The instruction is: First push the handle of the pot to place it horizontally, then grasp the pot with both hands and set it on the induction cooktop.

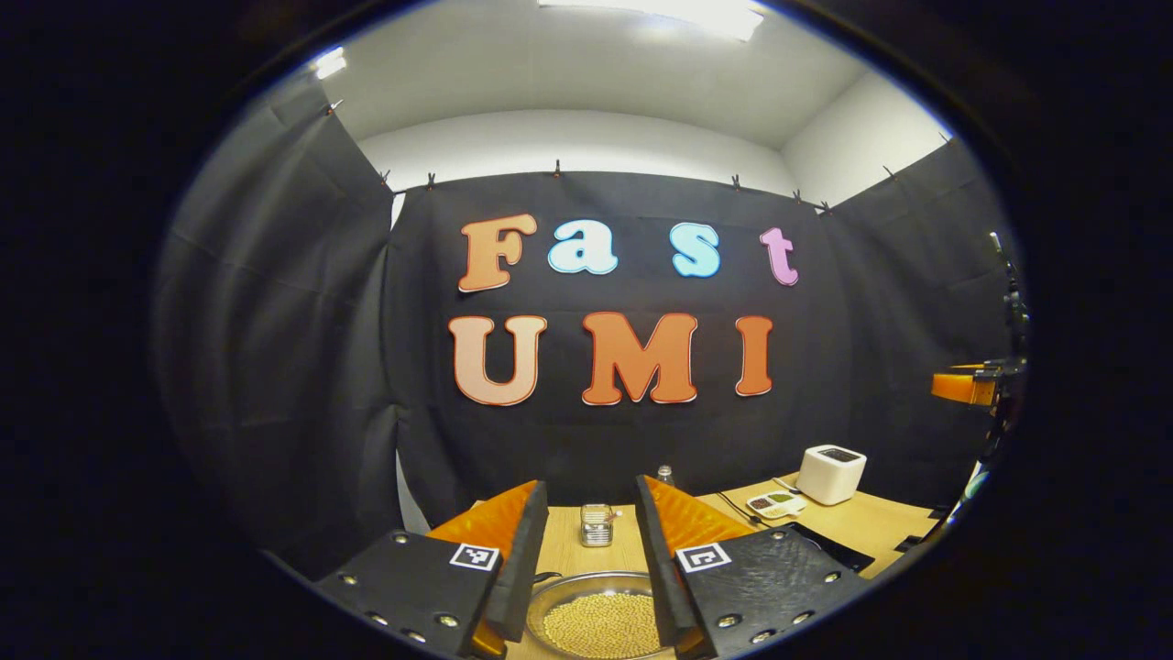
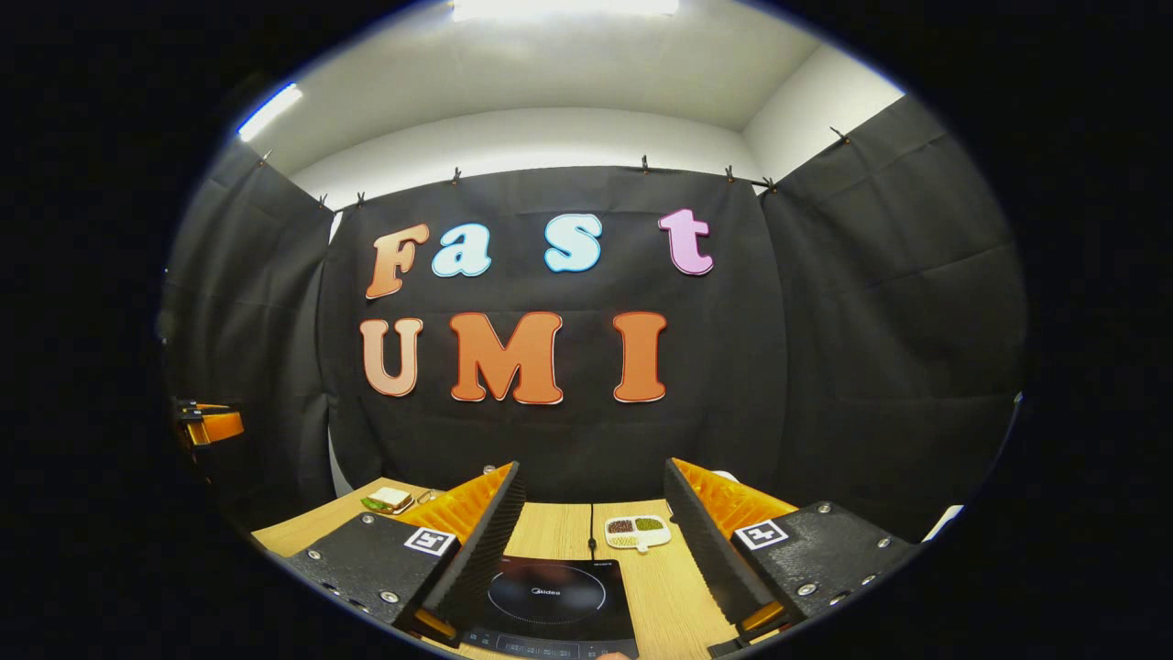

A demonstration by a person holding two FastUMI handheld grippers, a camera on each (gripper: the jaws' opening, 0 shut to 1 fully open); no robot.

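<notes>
You stand at a wooden table (image 1: 880,522) walled in by black cloth. Your left gripper (image 1: 591,532) is spread wide and holds nothing; at 6 o'clock between its fingers sits the pot (image 1: 600,619), full of small yellow beans, with a small jar (image 1: 596,524) just beyond it and a white box appliance (image 1: 830,473) at 4 o'clock. Your right gripper (image 2: 594,513) also gapes wide and empty, over the induction cooktop (image 2: 550,596) at 6 o'clock, with a divided dish (image 2: 638,532) just past it.

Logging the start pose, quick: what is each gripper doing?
Left gripper: open, holding nothing, above the pot.
Right gripper: open, holding nothing, above the induction cooktop.
</notes>
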